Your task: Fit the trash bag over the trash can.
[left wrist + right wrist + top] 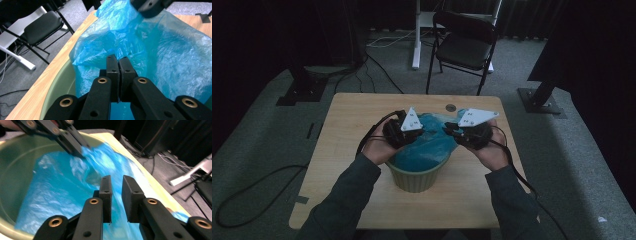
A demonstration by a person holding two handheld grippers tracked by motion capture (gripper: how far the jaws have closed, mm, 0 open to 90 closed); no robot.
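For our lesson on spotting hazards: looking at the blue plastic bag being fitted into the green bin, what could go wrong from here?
1. The left hand-held gripper is shut at the thin blue bag; a hard pull could tear the film.
2. The right hand-held gripper has a gap between its jaws, so its side of the bag may slip into the green bin.
3. The bin stands unheld on the table; uneven tugging might tip it.

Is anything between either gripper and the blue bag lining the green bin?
Nothing visible is. The left gripper has its jaws together right at the blue plastic bag, though a pinch can't be confirmed. The right gripper stands slightly open directly over the bag inside the green bin.
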